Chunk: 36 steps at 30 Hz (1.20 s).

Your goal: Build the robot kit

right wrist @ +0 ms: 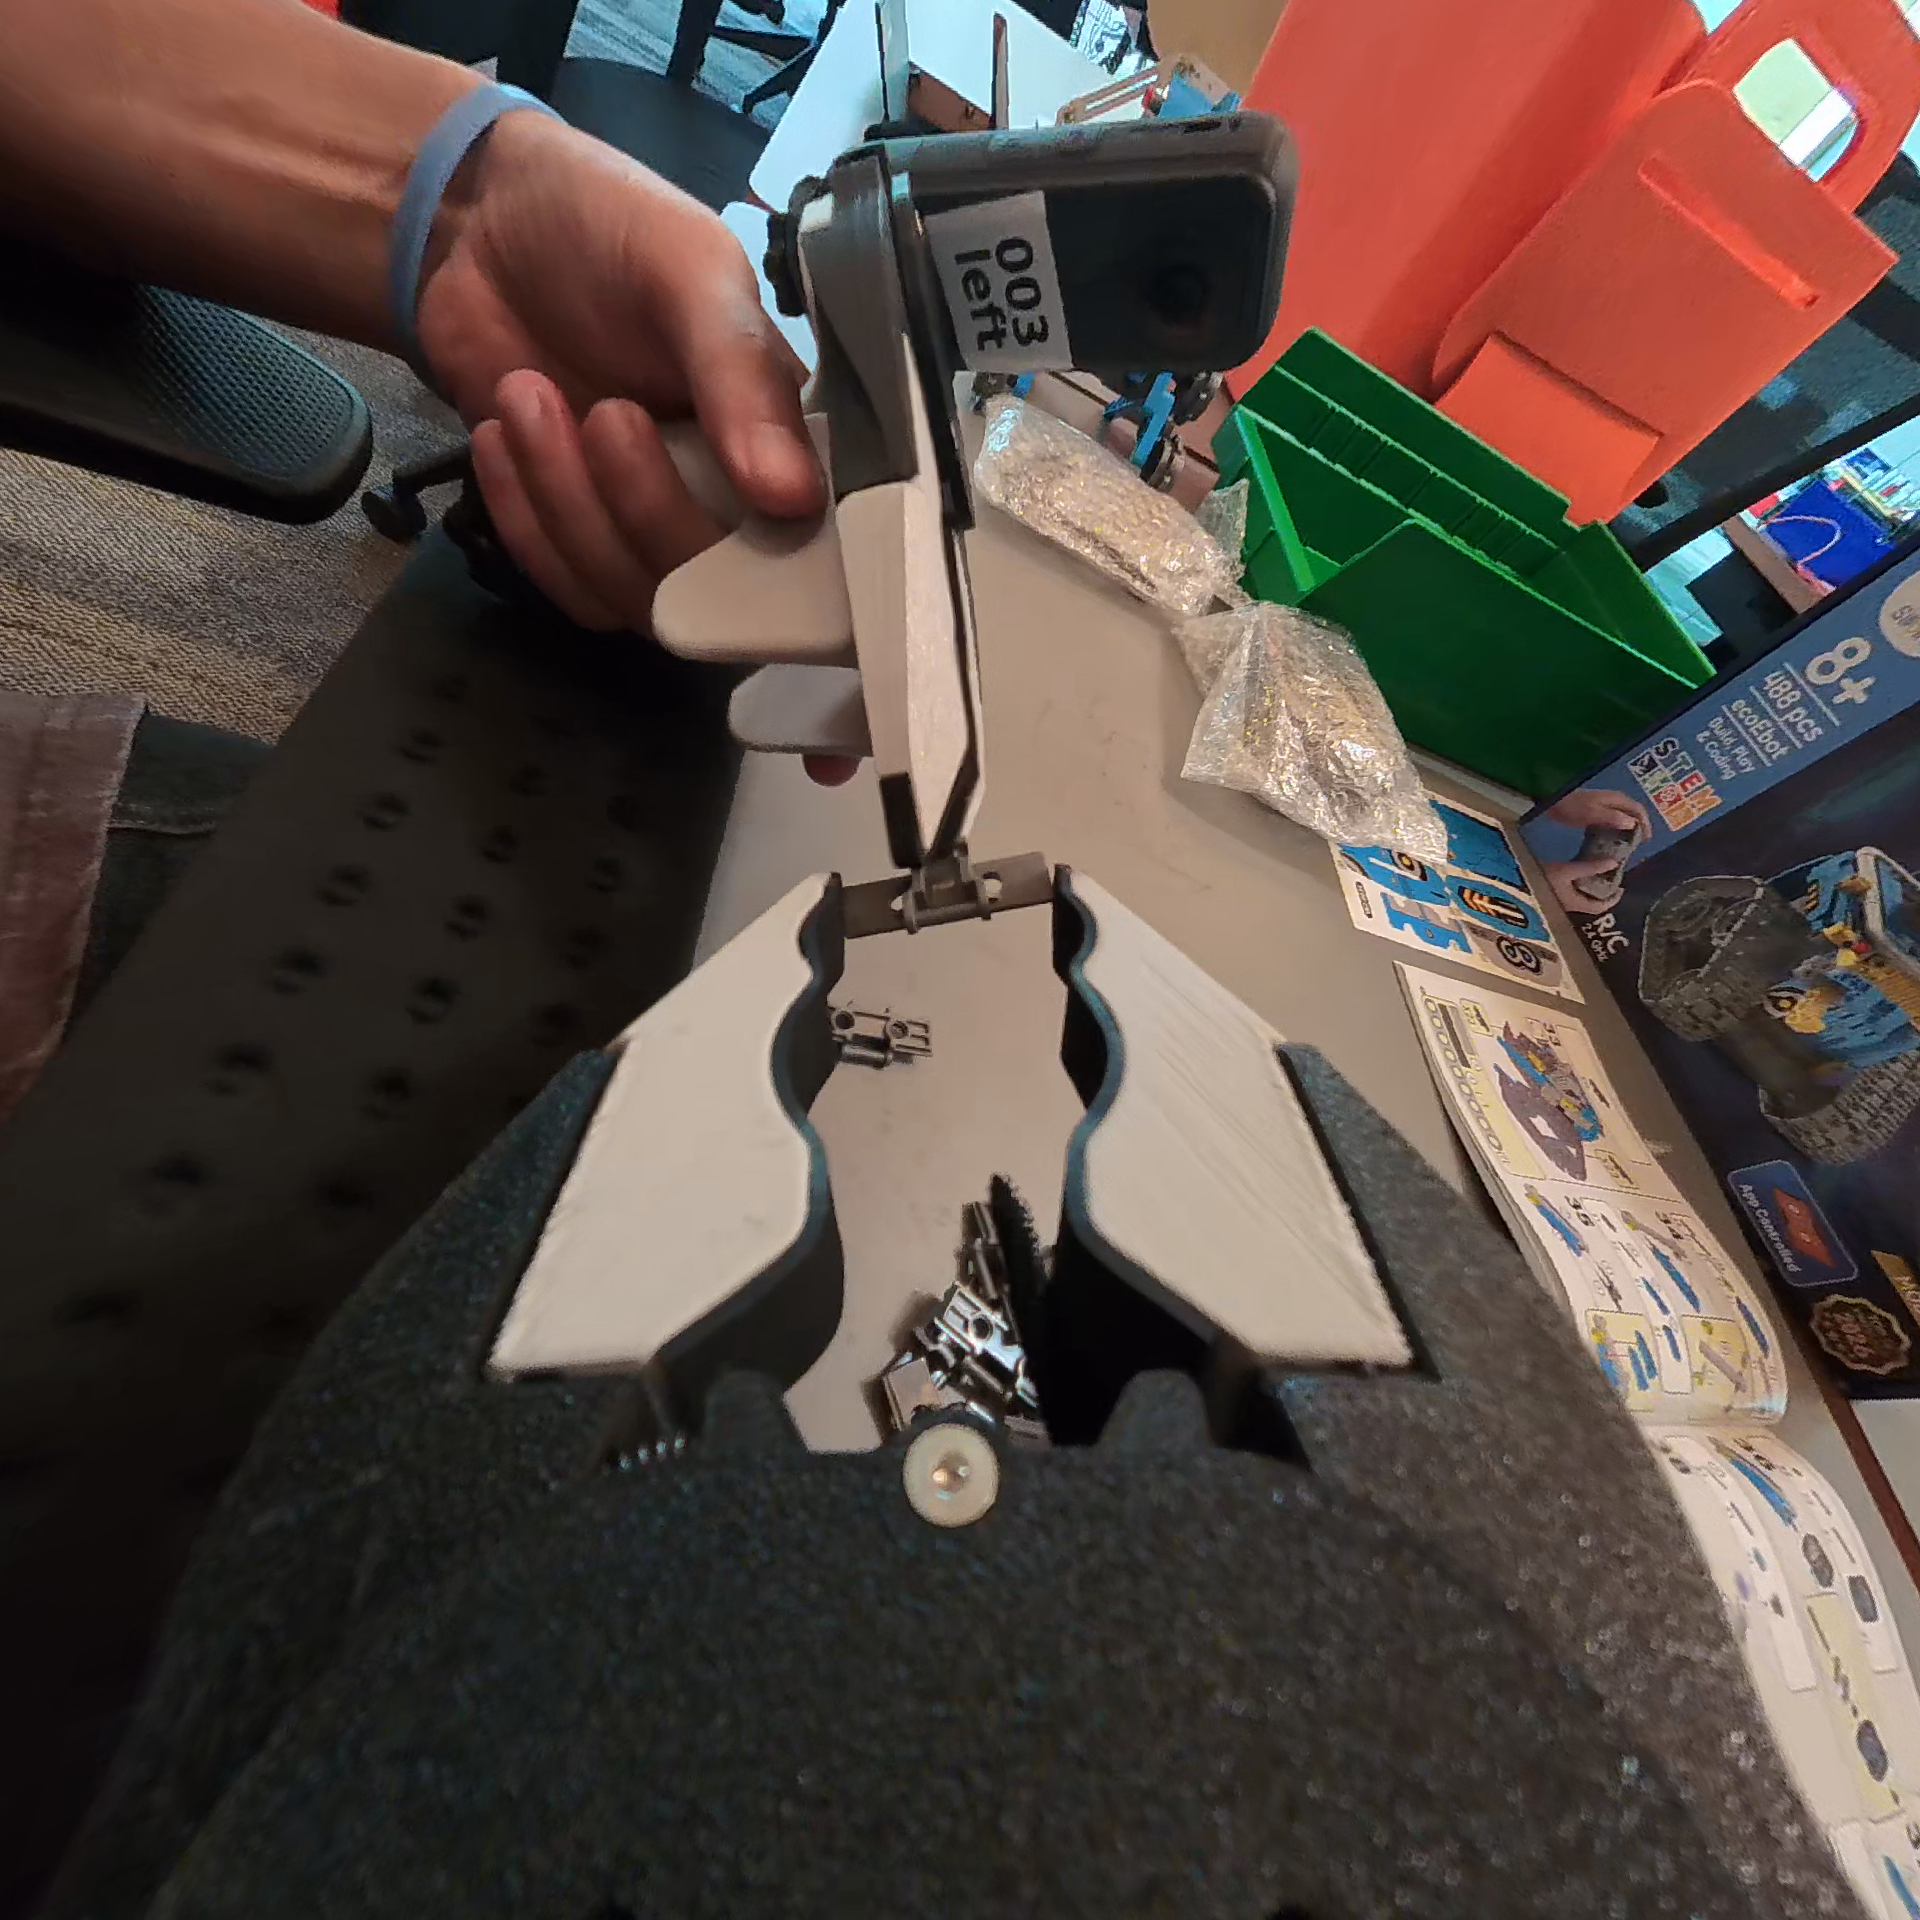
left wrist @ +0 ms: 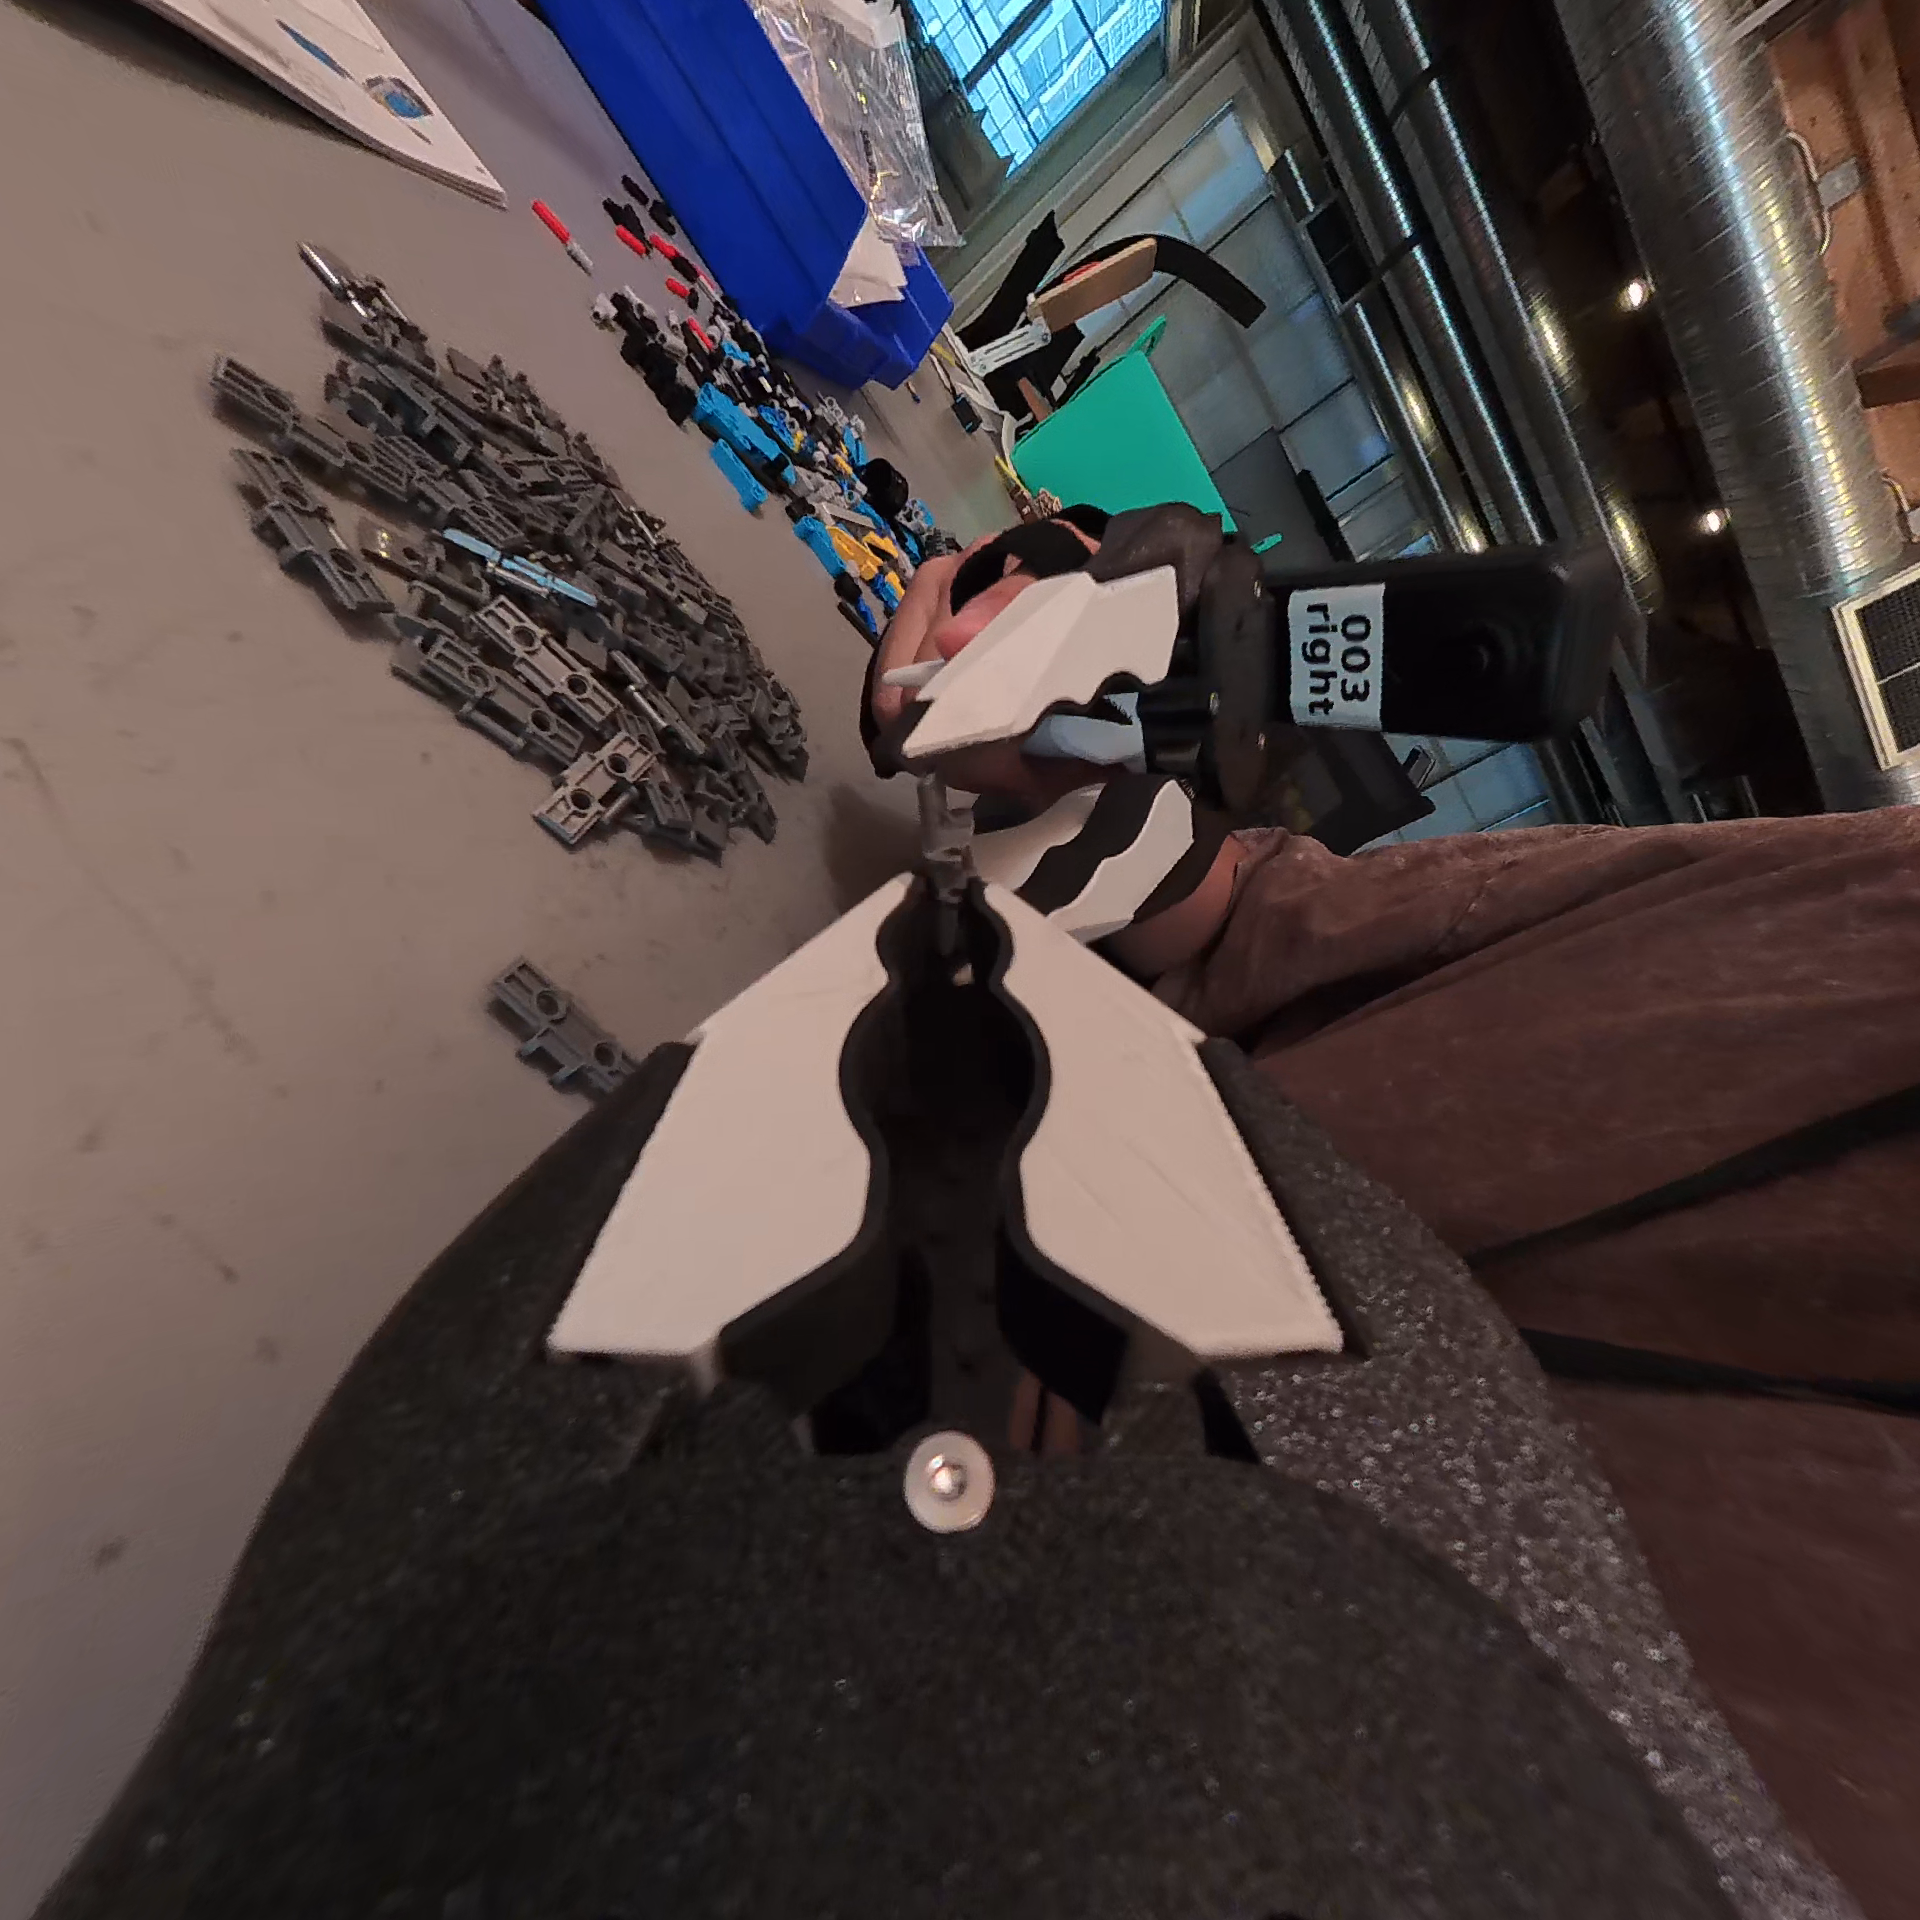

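My left gripper [left wrist: 948,894] is shut on one end of a small grey building piece [left wrist: 940,831], held above the grey table [left wrist: 208,1039]. My right gripper [left wrist: 948,795] meets it from the far side, with a hand behind it. In the right wrist view my right gripper [right wrist: 948,894] has its fingertips closed on the two ends of the grey piece [right wrist: 940,902], which spans the gap. My left gripper [right wrist: 925,847] comes down from above with its jaws pinched on the middle of the same piece. A hand with a blue wristband [right wrist: 436,208] holds it.
A pile of grey pieces [left wrist: 520,582], smaller blue, black and yellow pieces [left wrist: 769,416] and blue bins [left wrist: 748,166] lie beyond. A loose grey piece [right wrist: 883,1034], plastic bags [right wrist: 1299,727], a green bin [right wrist: 1455,582], a booklet [right wrist: 1600,1195] and a toy box [right wrist: 1766,935] sit on the right. Both grippers' tips are close together, under 4 cm apart.
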Tool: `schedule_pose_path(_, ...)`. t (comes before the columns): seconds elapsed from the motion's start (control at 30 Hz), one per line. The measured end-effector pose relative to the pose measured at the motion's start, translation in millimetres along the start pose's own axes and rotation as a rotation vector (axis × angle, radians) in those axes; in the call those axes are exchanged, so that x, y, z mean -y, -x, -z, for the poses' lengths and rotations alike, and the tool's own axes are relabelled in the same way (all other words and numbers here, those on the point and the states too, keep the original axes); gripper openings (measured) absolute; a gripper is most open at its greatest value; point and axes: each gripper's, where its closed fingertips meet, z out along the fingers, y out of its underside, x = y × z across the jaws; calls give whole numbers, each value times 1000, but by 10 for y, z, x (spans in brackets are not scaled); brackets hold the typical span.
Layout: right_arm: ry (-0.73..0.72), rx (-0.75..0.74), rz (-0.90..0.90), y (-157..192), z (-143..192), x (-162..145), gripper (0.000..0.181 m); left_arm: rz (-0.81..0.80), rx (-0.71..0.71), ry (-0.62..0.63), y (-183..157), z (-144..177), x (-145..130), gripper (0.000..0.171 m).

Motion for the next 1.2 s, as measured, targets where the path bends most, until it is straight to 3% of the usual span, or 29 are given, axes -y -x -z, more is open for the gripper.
schedule_pose_path(0.33,0,0,-21,33,-55,-6,39,-33,43,13,47,73,20,6)
schedule_pose_path(0.4,13,22,-118,-8,-58,-49,39,-83,103,-10,108,233,113,7)
schedule_pose_path(0.5,172,111,-323,14,-130,-385,39,-158,232,-26,253,476,191,7)
schedule_pose_path(0.63,297,240,-542,239,-248,-530,30,-154,382,27,483,521,87,7)
schedule_pose_path(0.77,361,239,-518,364,-320,-530,26,-61,408,83,627,413,-52,7)
schedule_pose_path(0.87,413,149,-475,309,-413,-637,34,-31,386,83,649,373,-54,7)
schedule_pose_path(1.2,441,61,-307,200,-409,-711,14,-13,356,77,646,365,-71,7)
